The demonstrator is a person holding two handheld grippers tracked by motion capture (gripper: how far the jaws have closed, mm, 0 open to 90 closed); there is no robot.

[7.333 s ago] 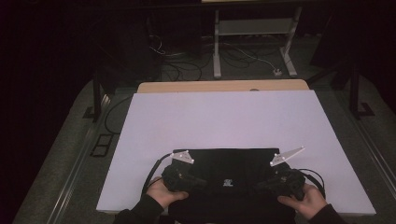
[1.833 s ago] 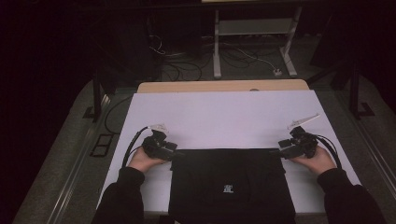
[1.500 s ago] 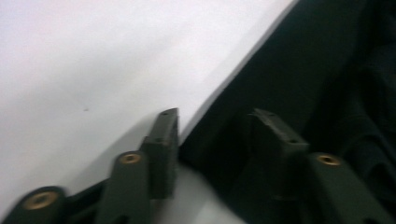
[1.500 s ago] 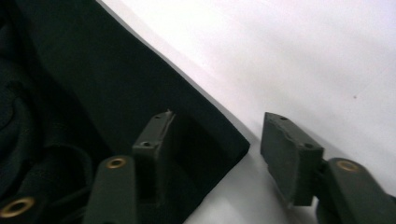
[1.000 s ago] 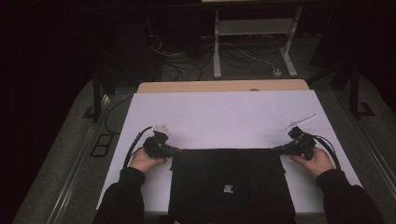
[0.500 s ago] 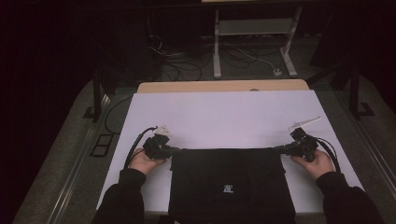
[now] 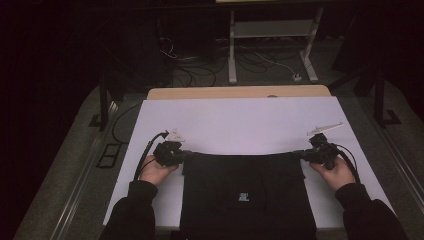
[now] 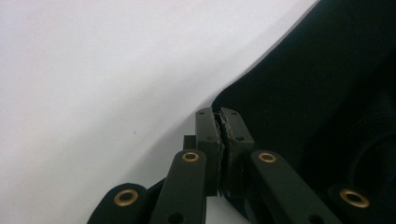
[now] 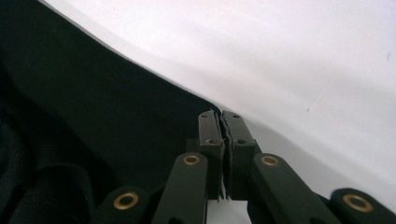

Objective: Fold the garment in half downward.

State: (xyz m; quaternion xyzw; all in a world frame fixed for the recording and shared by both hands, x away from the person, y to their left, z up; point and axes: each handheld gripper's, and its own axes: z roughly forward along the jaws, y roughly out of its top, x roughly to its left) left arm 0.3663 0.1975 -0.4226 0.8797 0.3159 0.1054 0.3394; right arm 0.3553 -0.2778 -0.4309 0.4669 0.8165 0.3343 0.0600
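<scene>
Jaws of both grippers are pressed together on the far edge of a black garment [image 7: 247,195], one at each top corner. Left gripper [image 7: 172,154], held in the person's left hand [image 7: 154,170], pinches the garment's far-left corner; in left gripper view [image 8: 219,122] the two pads meet w/ only a thin sliver of cloth edge btwn them, no gap to speak of. Right gripper [image 7: 316,152], in the right hand [image 7: 336,172], does the same at the far-right corner; right gripper view [image 9: 220,122] shows pads closed tight on the fabric edge [image 9: 93,102]. Garment lies on the near-centre part of a white table cover [image 7: 240,120], its near end reaching the table's near edge, a small pale logo [image 7: 243,196] about mid-cloth. Far edge runs btwn the two grippers as a slightly sagging line, pulled out past the body of the cloth at both ends. Grey plates sit atop each gripper; cables trail back along the hands. Dark sleeves [image 7: 132,215] enter from the bottom of high view. Beyond the cover, a strip of bare wooden tabletop [image 7: 240,92]
</scene>
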